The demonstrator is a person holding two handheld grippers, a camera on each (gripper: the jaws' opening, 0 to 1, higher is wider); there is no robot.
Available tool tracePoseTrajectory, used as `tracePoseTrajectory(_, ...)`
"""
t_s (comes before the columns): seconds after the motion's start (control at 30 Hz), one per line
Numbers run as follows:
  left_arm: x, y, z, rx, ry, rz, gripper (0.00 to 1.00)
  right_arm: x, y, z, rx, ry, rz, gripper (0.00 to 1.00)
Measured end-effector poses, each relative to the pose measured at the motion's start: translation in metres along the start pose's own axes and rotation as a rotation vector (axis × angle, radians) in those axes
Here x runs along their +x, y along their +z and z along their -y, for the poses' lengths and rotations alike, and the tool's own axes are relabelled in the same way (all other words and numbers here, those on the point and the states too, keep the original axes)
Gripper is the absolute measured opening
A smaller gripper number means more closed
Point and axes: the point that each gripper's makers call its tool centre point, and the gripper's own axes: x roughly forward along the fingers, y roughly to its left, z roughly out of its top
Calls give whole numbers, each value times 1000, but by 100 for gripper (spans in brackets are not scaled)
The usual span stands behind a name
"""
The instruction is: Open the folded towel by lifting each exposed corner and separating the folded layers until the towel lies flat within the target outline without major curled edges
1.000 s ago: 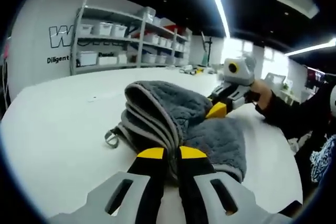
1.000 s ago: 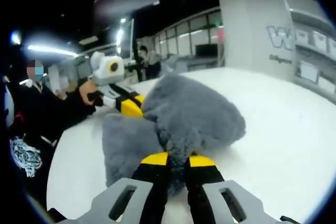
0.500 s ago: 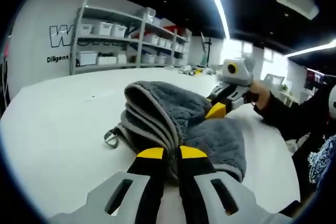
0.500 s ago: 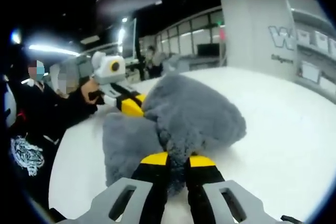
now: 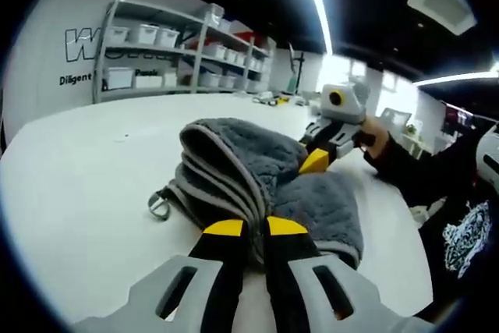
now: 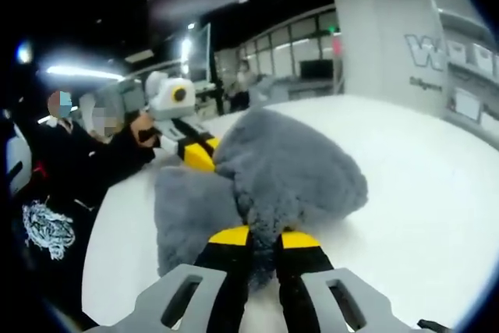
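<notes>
Grey towel [image 5: 257, 173] — bunched, layers seemingly folded

big white table [image 5: 78, 193], smooth top. grey folded towel [image 5: 257, 177] lies bunched on it, layered edges stacked, small loop tab [image 5: 158, 206] at one corner resting on the tabletop.

A broad white worktop [image 5: 86, 193] spreads out ahead of the tongs in both views. In the left gripper view, metal shelving [image 5: 156, 56] loaded with white bins stands beyond it, ahead and to the left, against a white wall [image 5: 54, 52] with dark lettering. A long ceiling light strip [image 5: 316, 1] runs overhead across a dark ceiling, and bright windows [image 5: 343, 68] glow far ahead. In the right gripper view, glazed partitions [image 6: 288, 48] line the far side.
</notes>
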Motion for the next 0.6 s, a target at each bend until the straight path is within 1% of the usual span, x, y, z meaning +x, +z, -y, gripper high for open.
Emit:
tracePoseTrajectory(0.1, 0, 0, 1, 4, -7, -4, 7, -1, 0, -1, 1, 6, -1, 7)
tracePoseTrajectory(0.3, 1, -1, 1, 16, 0, -4, 8, -1, 0, 1, 4, 7, 5, 7)
tracePoseTrajectory(0.43, 0, 1, -5, 29, 26, 5, 13, -3, 2, 1, -24, -1, 17, 10)
tracePoseTrajectory(0.5, -2, 1, -10, 49, 55, 7, 18, -3, 3, 2, -28, -9, 21, 10)
tracePoseTrajectory(0.6, -4, 1, -10, 52, 60, 3, 19, -4, 3, 2, -28, -9, 22, 11)
